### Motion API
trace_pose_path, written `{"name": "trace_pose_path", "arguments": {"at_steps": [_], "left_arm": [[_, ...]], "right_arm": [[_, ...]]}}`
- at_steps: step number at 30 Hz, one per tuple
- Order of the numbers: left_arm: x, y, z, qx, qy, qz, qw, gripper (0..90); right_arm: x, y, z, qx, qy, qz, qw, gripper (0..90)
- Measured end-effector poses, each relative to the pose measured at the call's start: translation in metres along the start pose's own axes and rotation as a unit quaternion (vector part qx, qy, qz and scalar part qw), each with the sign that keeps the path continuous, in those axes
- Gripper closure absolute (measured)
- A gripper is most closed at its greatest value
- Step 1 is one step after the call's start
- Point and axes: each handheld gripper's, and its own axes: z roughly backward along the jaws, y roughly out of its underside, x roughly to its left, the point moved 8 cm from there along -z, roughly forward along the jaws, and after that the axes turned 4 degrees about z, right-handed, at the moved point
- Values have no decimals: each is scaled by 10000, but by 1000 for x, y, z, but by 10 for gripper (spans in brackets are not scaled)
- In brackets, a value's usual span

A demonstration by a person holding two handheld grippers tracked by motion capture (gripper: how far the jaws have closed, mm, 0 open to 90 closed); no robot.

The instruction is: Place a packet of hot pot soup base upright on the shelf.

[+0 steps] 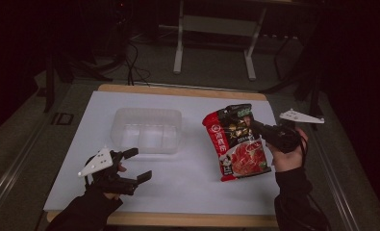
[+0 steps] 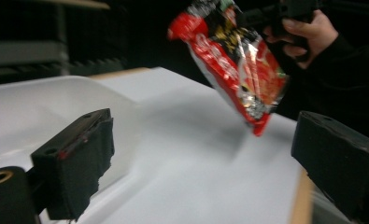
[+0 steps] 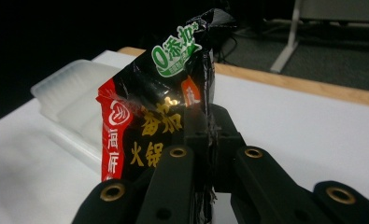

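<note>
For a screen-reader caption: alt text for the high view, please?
The right hand-held gripper holds a red and black food packet above a white table. The left hand-held gripper is open near a clear plastic container.

Dim lab or recording studio, not home. White sheet (image 1: 178,183) covers wooden tabletop (image 1: 178,90). Far behind: grey carpeted floor (image 1: 211,60), white metal frame legs (image 1: 179,48), loose black cables (image 1: 134,67). Dark stands at far left and right, black surroundings.
</note>
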Motion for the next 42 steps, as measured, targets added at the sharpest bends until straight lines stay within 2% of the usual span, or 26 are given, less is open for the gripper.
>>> {"name": "trace_pose_path", "arguments": {"at_steps": [3, 6, 8, 14, 18, 19, 20, 24, 27, 30, 33, 37, 38, 42], "left_arm": [[-3, -17, -12, -62, 213, -41, 9997, 68], [-2, -30, -27, -46, 190, -165, 9997, 69], [-2, -36, -38, 62, 215, -257, 9994, 82], [3, -52, -69, 3, 294, -54, 9996, 140], [1, -58, -88, 158, 336, -79, 9993, 154], [1, -58, -88, 158, 336, -79, 9993, 163], [-1, -60, -96, 187, 372, -20, 9991, 169], [-1, -67, -109, 159, 398, 107, 9990, 209], [-3, -74, -113, 112, 514, 176, 9985, 222], [-6, -80, -117, 80, 601, 138, 9981, 246], [-9, -87, -119, 5, 754, 142, 9971, 319], [-15, -89, -121, 61, 867, 2, 9962, 491], [-19, -88, -122, 170, 928, -91, 9955, 544], [-24, -89, -121, 205, 1009, -157, 9946, 702]], "right_arm": [[9, -10, 5, -146, -72, 37, 9999, 888], [17, -18, 9, -233, -171, 36, 9996, 888], [23, -23, 10, -272, -244, 84, 9993, 888], [39, -33, 10, -390, -417, 193, 9982, 888], [49, -38, 9, -433, -511, 287, 9973, 888], [49, -38, 9, -433, -511, 287, 9973, 888], [56, -41, 9, -466, -593, 331, 9966, 889], [66, -45, 8, -504, -722, 384, 9954, 888], [73, -47, 7, -540, -807, 421, 9944, 888], [77, -47, 6, -540, -879, 446, 9937, 888], [82, -46, 5, -524, -947, 516, 9928, 888], [88, -43, 2, -482, -1032, 571, 9919, 887], [88, -42, 1, -481, -1030, 570, 9919, 887], [87, -39, -1, -469, -1080, 540, 9916, 885]]}}
